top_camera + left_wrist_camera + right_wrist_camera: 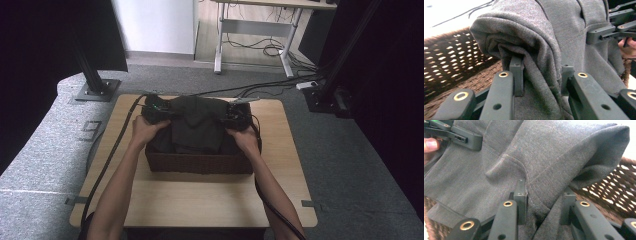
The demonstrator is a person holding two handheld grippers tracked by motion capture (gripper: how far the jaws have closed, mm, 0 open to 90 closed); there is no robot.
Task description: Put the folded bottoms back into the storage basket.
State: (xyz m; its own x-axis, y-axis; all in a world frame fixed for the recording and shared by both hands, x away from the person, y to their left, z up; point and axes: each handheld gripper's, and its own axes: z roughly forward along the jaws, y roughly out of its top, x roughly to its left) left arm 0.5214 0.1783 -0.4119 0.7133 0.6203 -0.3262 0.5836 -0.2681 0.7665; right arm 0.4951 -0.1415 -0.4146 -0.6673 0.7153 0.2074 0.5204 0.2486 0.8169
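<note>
A folded dark grey garment (195,125) hangs between my two grippers, its lower part inside a brown woven basket (200,164). My left gripper (155,111) is shut on the garment's left edge. In the left gripper view a thick fold of the cloth (529,30) is pinched between the jaws of the left gripper (540,75). My right gripper (237,116) is shut on the right edge. In the right gripper view the jaws of the right gripper (544,197) clamp the cloth (554,152) near a stitched seam. Each gripper view shows the other gripper farther off (611,30) (456,133).
The basket stands on a light wooden table (200,200), and its woven wall shows beside the cloth (449,57) (614,192). Cables trail off the table's far edge (280,87). Black stand posts (92,80) rise from the grey carpet, and a desk frame (250,30) stands behind.
</note>
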